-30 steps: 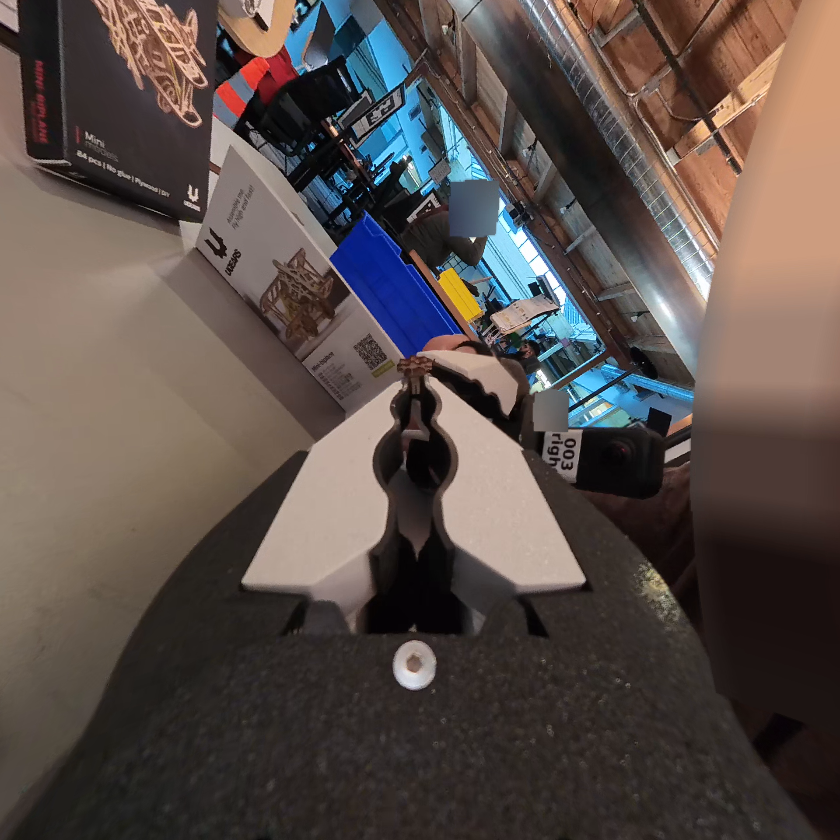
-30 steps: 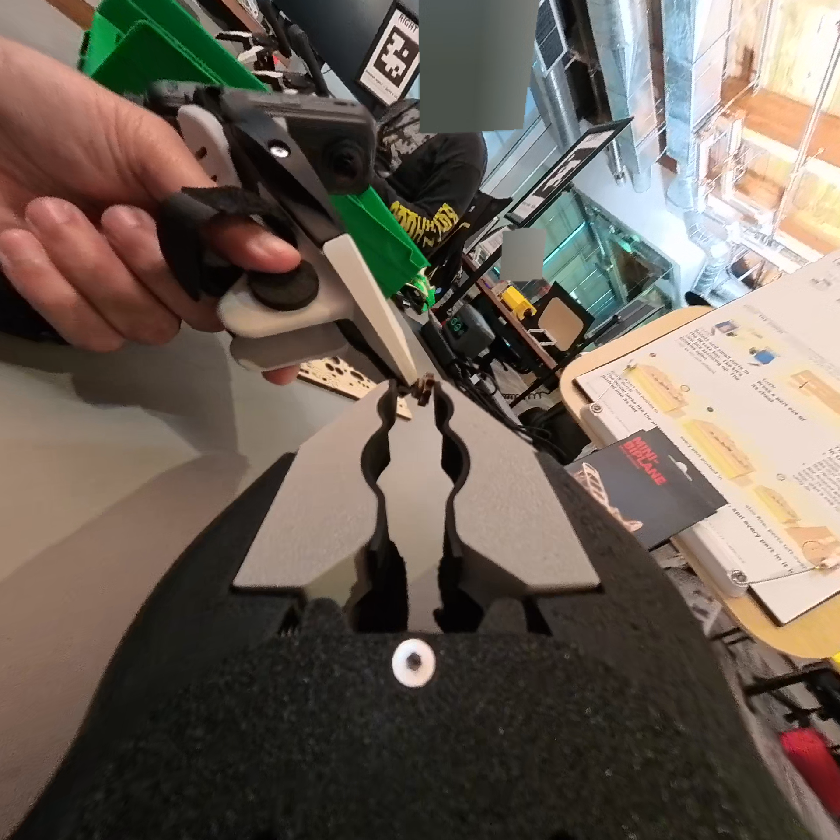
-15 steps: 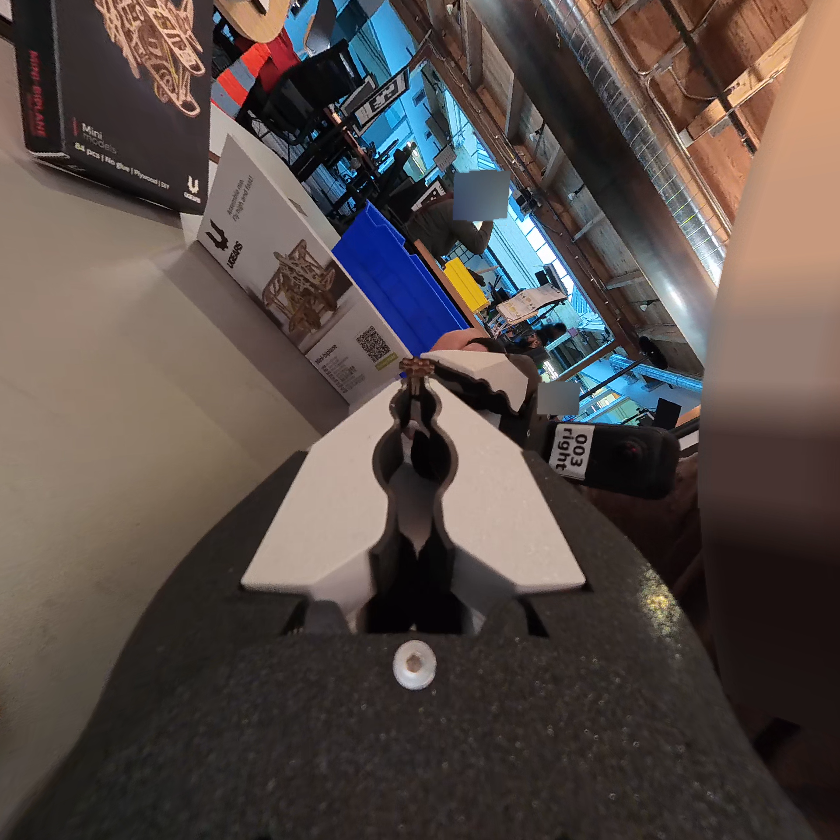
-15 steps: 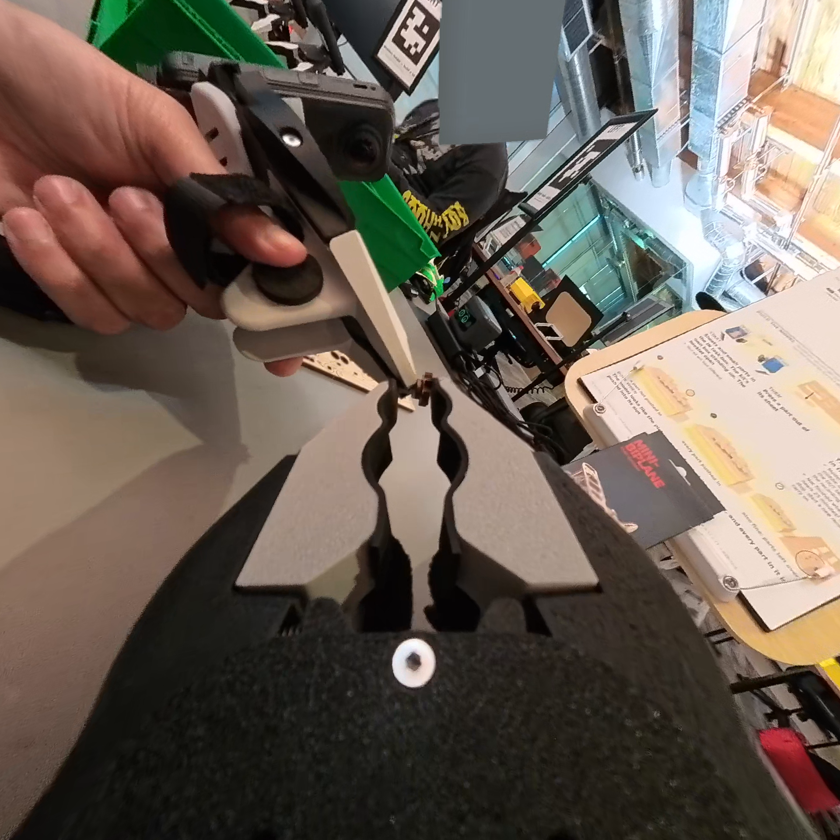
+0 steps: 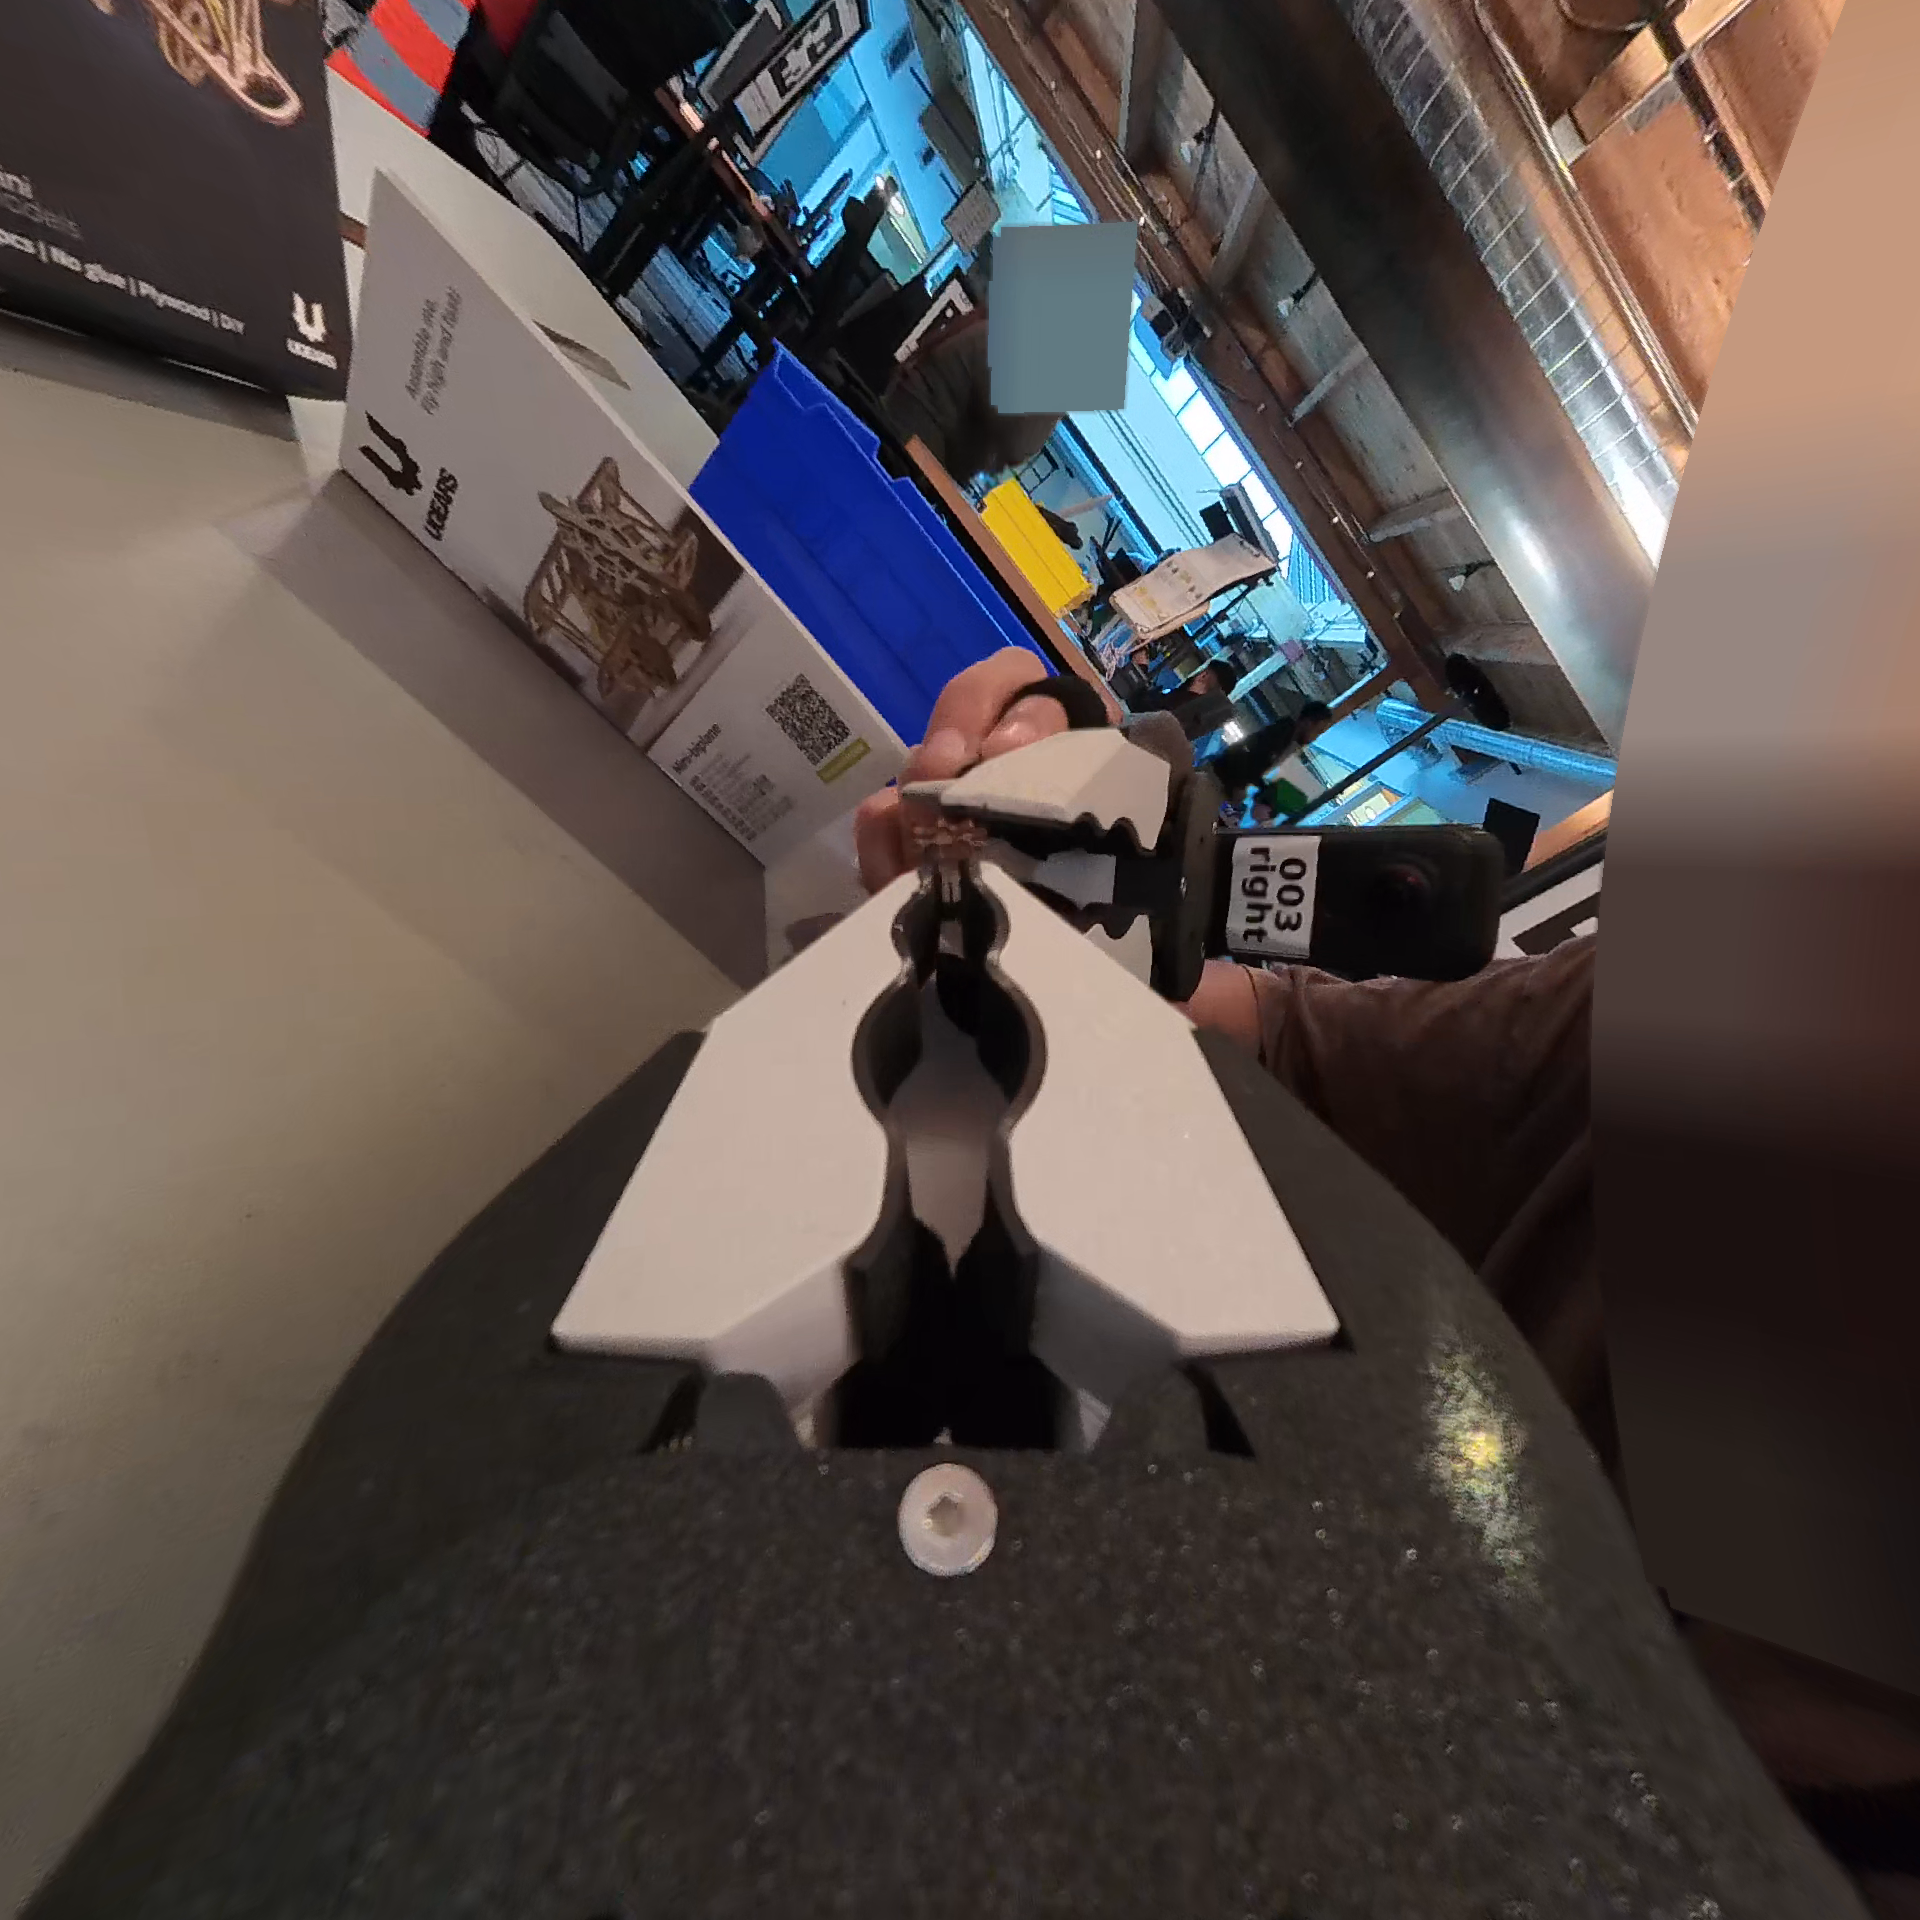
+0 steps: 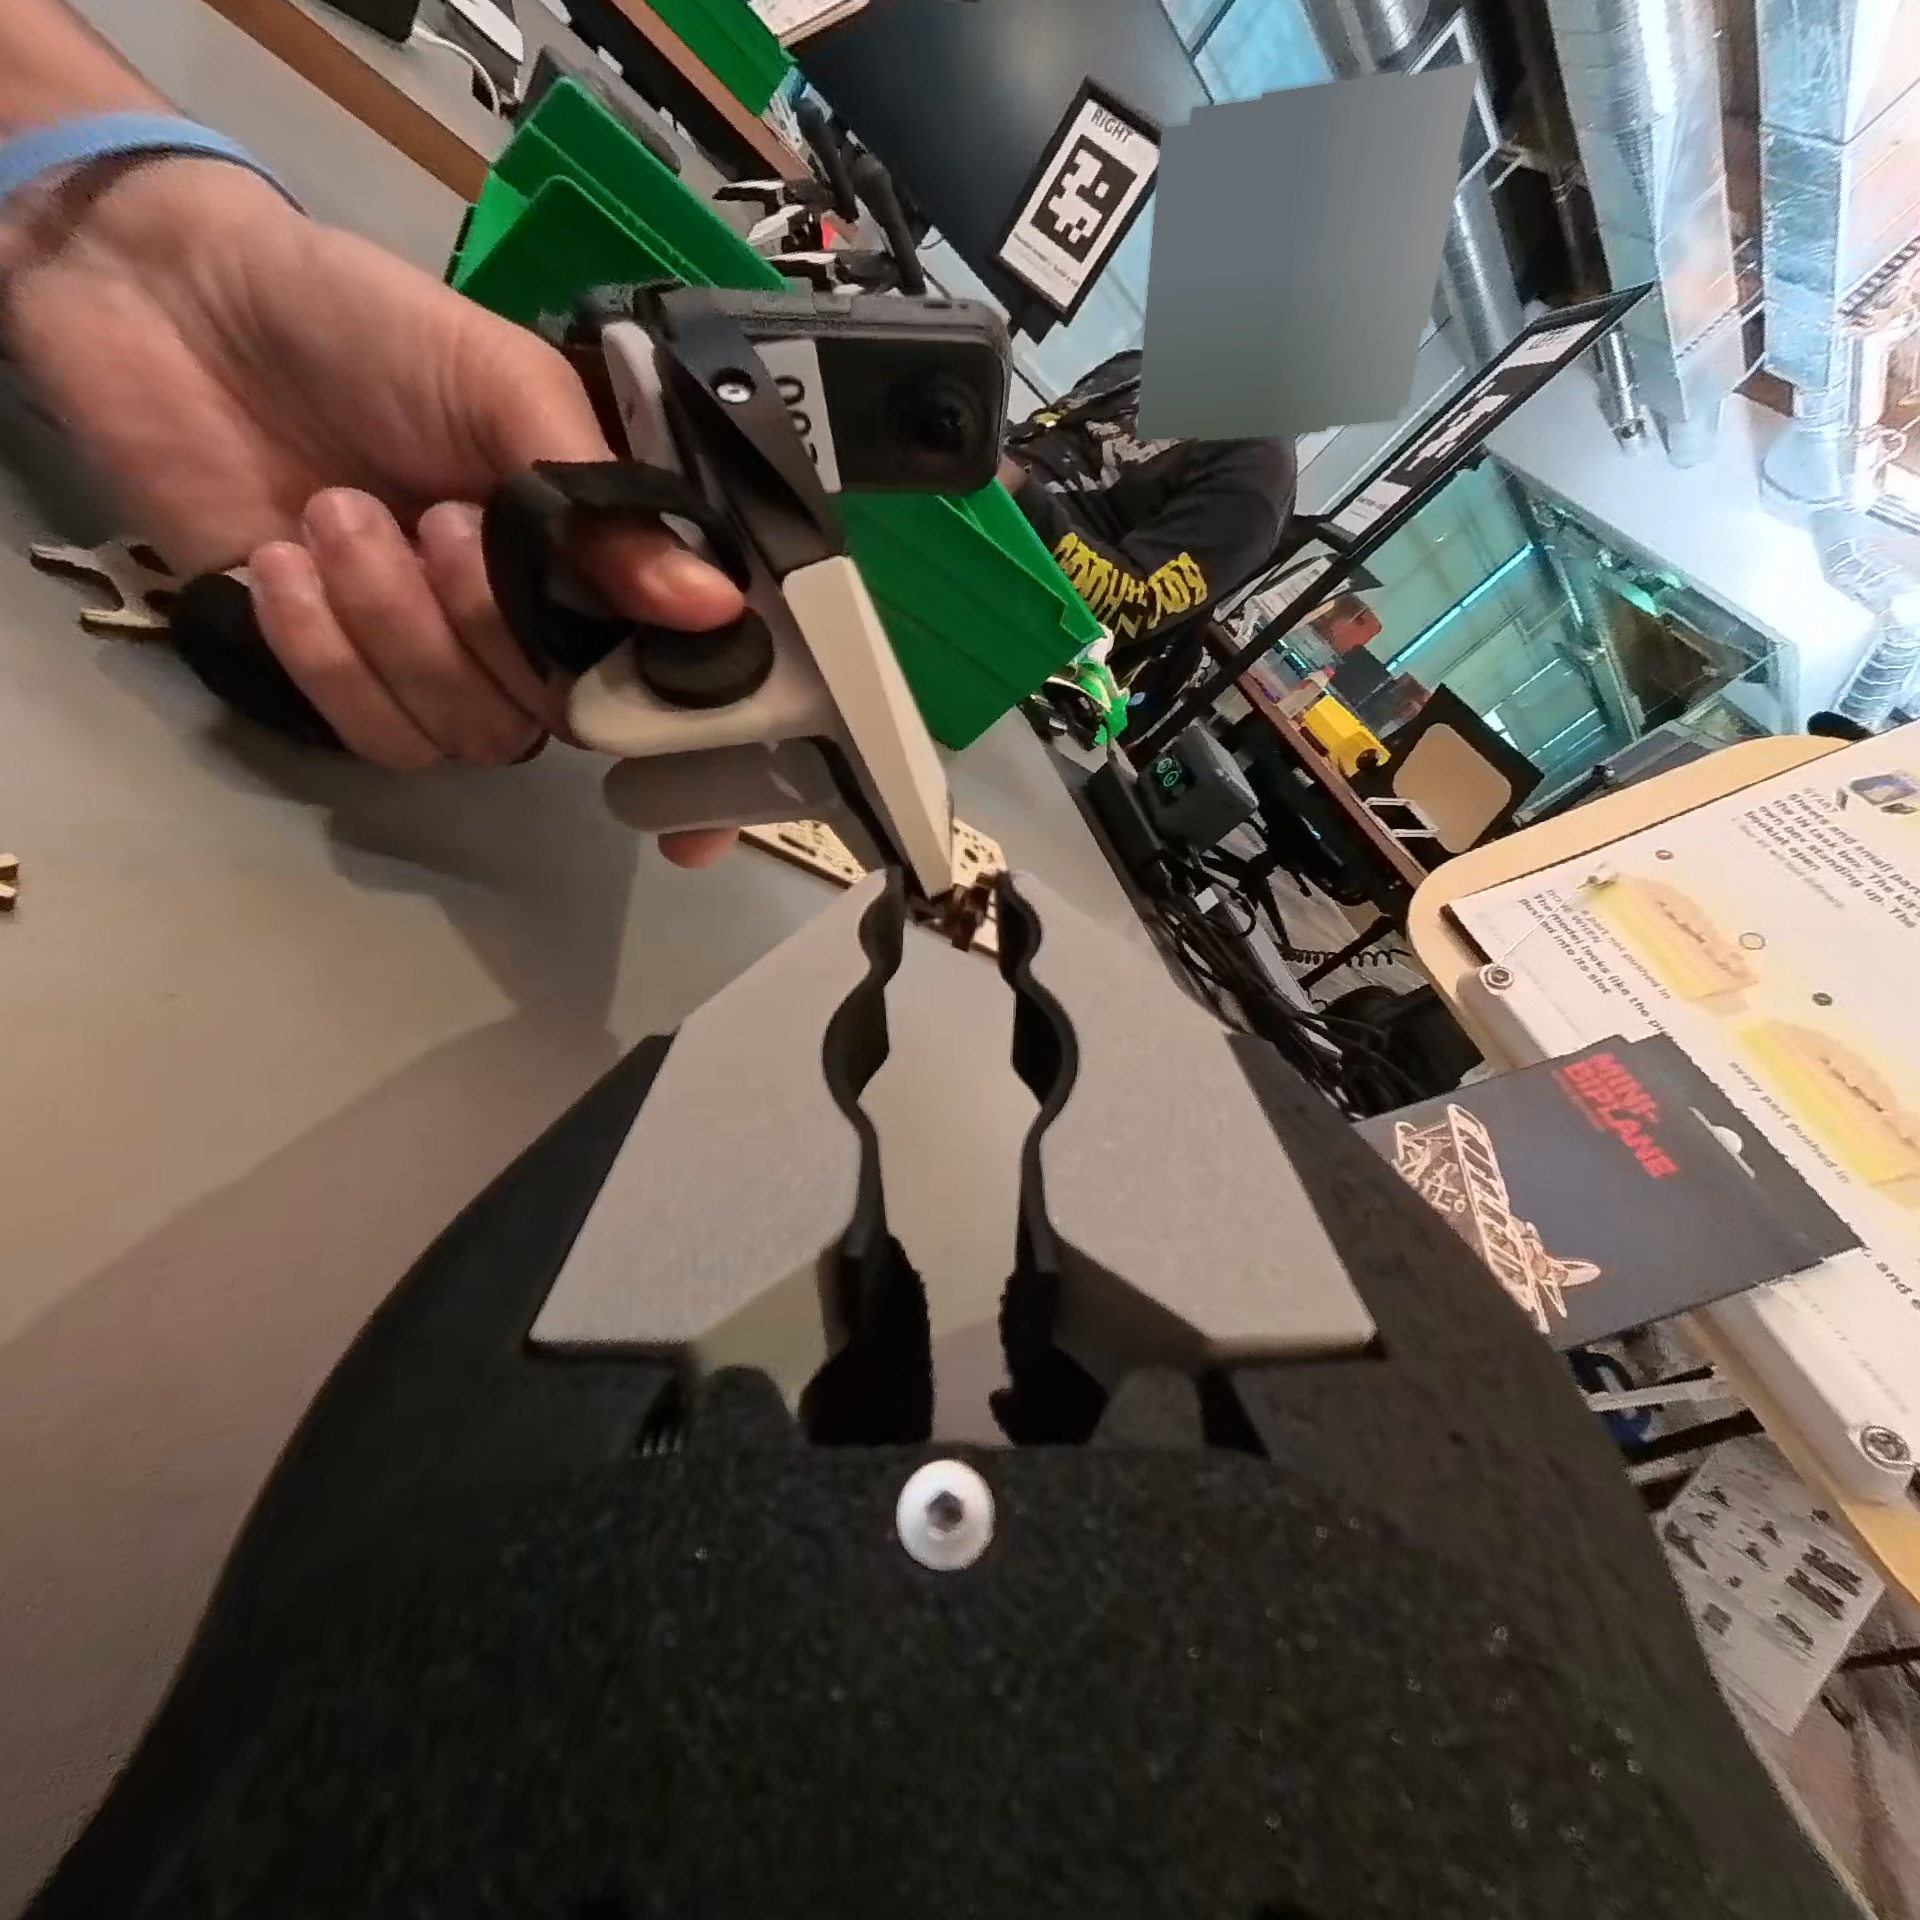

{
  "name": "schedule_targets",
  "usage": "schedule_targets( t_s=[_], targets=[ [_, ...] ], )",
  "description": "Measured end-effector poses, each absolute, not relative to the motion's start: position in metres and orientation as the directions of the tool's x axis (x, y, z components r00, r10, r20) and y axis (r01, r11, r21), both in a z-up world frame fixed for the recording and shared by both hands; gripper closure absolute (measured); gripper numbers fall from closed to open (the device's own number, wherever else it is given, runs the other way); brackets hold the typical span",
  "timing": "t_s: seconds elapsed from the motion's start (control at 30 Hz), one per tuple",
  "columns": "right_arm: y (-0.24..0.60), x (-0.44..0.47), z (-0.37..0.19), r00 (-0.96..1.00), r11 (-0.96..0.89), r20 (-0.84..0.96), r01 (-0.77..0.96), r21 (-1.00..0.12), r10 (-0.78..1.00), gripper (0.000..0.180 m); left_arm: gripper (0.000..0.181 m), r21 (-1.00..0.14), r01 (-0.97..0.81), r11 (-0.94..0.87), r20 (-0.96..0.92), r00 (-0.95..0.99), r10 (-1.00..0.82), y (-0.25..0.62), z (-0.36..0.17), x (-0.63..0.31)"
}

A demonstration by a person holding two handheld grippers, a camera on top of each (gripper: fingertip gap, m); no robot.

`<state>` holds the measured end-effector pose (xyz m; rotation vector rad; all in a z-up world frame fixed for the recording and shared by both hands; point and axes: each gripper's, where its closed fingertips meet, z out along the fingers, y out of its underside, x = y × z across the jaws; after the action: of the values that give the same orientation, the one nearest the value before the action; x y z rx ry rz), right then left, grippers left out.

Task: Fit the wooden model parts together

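In the left wrist view my left gripper (image 5: pixel 948 896) is shut on a thin wooden stem with a small gear-like wooden part (image 5: pixel 941 836) at its end. My right gripper (image 5: pixel 935 805) meets it tip to tip from the right. A hand holds it. In the right wrist view my right gripper (image 6: pixel 951 902) has its jaws a narrow gap apart around the small wooden part (image 6: pixel 964 923). The left gripper (image 6: pixel 933 878) comes down onto that part from the upper left, held by a hand (image 6: pixel 343 488). Both are held above the grey table (image 6: pixel 260 1039).
A black model box (image 5: pixel 156 156), a white box (image 5: pixel 582 499) and a blue bin (image 5: pixel 862 551) stand at the table's back. Green bins (image 6: pixel 727 416), a wooden parts sheet (image 6: pixel 821 847), loose wooden pieces (image 6: pixel 104 592), an instruction board (image 6: pixel 1714 1039) and a black card (image 6: pixel 1590 1195) lie around. Only a small space, under 4 cm, lies between the two pairs of fingers.
Both grippers stay tip to tip on the small part while tilting and shifting together. The right gripper's jaws look slightly wider than half a second ago.
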<state>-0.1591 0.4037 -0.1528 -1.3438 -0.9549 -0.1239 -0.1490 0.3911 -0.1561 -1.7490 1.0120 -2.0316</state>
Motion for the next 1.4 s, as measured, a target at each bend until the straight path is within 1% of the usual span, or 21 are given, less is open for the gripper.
schedule_targets(
  t_s=[0.3, 0.63, 0.8, 0.97, 1.17, 1.27, 1.33, 1.4],
  targets=[
    [0.4027, -0.1596, -0.153, 0.672, 0.244, 0.574, 0.526, -0.815, 0.469, 0.163, 0.18, -0.655, -0.24, -0.716, 0.755, -0.249, -0.607, 0.3889, -0.1551, -0.1502],
    [0.4024, -0.1584, -0.1515, 0.691, 0.238, 0.563, 0.515, -0.824, 0.453, 0.16, 0.18, -0.663, -0.236, -0.71, 0.748, -0.257, -0.612, 0.3879, -0.1541, -0.1504],
    [0.401, -0.1601, -0.1527, 0.693, 0.219, 0.532, 0.492, -0.842, 0.487, 0.163, 0.18, -0.664, -0.243, -0.707, 0.747, -0.261, -0.612, 0.3868, -0.1544, -0.1506],
    [0.4016, -0.1604, -0.1527, 0.69, 0.211, 0.547, 0.514, -0.832, 0.475, 0.165, 0.18, -0.67, -0.237, -0.703, 0.741, -0.262, -0.618, 0.3868, -0.1539, -0.1509],
    [0.4006, -0.1603, -0.1542, 0.672, 0.18, 0.544, 0.534, -0.826, 0.503, 0.166, 0.18, -0.677, -0.237, -0.697, 0.735, -0.258, -0.627, 0.3862, -0.1545, -0.1514],
    [0.4007, -0.1604, -0.153, 0.691, 0.187, 0.533, 0.514, -0.837, 0.488, 0.165, 0.18, -0.68, -0.233, -0.695, 0.732, -0.261, -0.629, 0.3858, -0.1538, -0.1511],
    [0.4013, -0.161, -0.1484, 0.69, 0.22, 0.561, 0.523, -0.823, 0.457, 0.165, 0.18, -0.68, -0.22, -0.699, 0.731, -0.27, -0.626, 0.3867, -0.1514, -0.1513],
    [0.4024, -0.1622, -0.1452, 0.714, 0.242, 0.545, 0.491, -0.837, 0.44, 0.164, 0.18, -0.671, -0.205, -0.713, 0.737, -0.292, -0.61, 0.3883, -0.1475, -0.153]
  ],
)
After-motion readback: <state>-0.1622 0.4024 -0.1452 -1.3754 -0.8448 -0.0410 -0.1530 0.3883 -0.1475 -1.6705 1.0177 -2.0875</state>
